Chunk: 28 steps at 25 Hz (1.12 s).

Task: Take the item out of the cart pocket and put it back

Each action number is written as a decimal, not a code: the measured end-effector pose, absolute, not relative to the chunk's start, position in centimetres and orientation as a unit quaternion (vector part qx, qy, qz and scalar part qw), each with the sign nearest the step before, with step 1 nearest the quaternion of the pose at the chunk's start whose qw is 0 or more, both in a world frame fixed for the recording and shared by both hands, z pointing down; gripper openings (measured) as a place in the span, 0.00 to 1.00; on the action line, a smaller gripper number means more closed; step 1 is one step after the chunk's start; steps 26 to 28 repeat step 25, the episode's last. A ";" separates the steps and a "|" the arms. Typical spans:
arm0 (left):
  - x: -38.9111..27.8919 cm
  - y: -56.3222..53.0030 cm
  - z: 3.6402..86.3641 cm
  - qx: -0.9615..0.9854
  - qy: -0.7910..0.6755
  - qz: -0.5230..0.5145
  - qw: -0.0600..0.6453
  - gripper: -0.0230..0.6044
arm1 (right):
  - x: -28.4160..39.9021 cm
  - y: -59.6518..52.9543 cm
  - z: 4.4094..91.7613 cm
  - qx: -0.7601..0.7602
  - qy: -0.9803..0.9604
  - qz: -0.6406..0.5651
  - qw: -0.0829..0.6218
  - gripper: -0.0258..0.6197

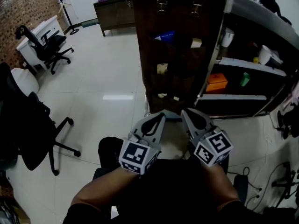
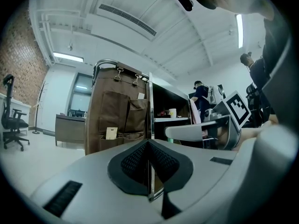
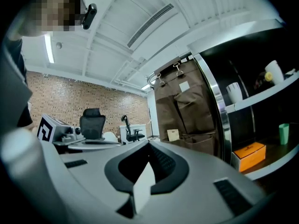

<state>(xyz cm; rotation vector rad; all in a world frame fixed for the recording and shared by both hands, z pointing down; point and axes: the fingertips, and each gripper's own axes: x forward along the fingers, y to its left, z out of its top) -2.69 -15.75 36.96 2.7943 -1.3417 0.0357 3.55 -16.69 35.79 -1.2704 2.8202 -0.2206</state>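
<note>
**Waiting before the cart (image 1: 217, 45), both jaws closed**

The left gripper (image 1: 161, 115) and the right gripper (image 1: 186, 112) were held low, well apart from the cart, pointing at it, jaws closed on nothing, probably because no reach had begun. On the cart's side hung a pocket panel (image 1: 145, 45): a blue item (image 1: 164, 35) in an upper pocket, a beige tag (image 1: 162, 68) in one below. Nothing was taken out yet.
</note>
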 end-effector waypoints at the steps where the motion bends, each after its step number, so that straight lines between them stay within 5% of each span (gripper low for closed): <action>1: -2.7 -15.8 37.0 0.901 -0.433 0.011 0.022 0.04 | 3.6 -16.7 36.0 -0.411 0.908 -0.073 0.019 0.06; 28: -2.7 -16.0 37.1 0.901 -0.433 0.013 0.022 0.04 | 3.2 -16.9 35.9 -0.406 0.911 -0.068 0.010 0.06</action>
